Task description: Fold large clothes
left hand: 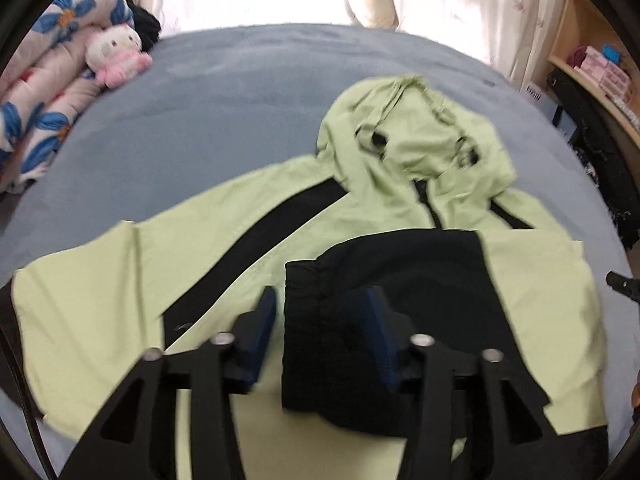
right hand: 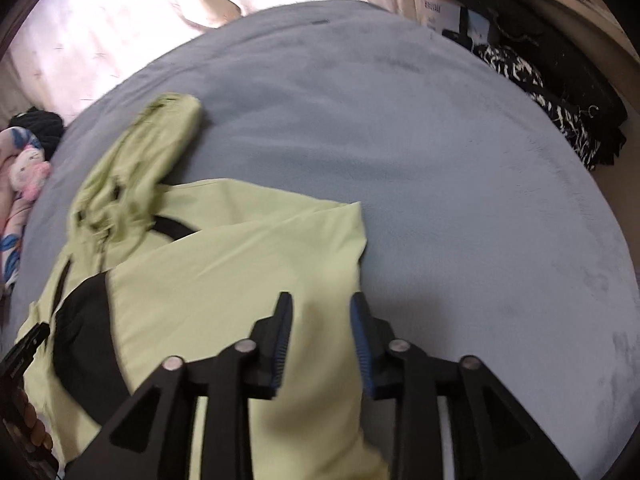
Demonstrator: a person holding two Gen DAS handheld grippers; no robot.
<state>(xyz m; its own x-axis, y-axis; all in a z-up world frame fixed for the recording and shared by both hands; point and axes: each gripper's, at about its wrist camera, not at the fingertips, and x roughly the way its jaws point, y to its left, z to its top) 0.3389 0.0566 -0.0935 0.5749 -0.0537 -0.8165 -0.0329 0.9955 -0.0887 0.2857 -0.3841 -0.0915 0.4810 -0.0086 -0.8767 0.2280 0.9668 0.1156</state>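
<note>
Lying soft and limp on the grey fleece bed cover (right hand: pixel 440 160), the thin pale-green hooded jacket with black panels (left hand: pixel 120 280) looks light and slippery; hems and cuffs should grip best. The left gripper (left hand: pixel 324 312) and right gripper (right hand: pixel 320 320) both hang parted, holding nothing.

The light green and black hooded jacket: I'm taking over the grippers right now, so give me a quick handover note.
Left gripper: open, empty, above the black cuff.
Right gripper: open, empty, above the folded sleeve.
The light green and black hooded jacket lies face up on the grey-blue bedspread.
Done: one sleeve, with its black cuff, folded across the chest.
Left: the other sleeve, spread out flat, the hood, the body.
</note>
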